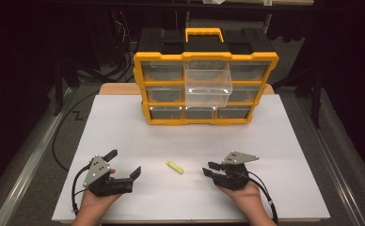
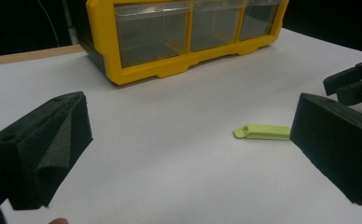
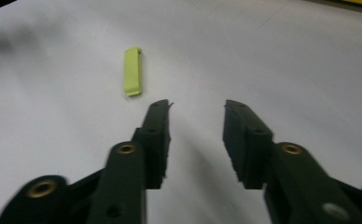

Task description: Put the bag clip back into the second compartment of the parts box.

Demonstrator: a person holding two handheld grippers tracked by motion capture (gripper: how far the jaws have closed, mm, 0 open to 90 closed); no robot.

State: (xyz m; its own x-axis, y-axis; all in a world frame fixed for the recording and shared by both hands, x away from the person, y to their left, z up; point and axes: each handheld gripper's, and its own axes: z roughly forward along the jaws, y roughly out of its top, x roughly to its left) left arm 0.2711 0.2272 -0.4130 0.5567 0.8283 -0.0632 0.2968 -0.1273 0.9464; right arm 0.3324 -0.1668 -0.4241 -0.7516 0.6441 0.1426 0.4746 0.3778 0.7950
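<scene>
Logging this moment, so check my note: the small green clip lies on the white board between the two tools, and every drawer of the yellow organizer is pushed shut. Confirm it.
One thing is off. The high view shows the top middle clear drawer pulled out of the yellow organizer, not shut. The rest stands: the green clip lies on the white board between the left tool and the right tool.

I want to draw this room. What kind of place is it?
Probably a lab or workshop bench: a white table, a yellow drawer organizer with one clear drawer pulled out, and cables behind.
</scene>
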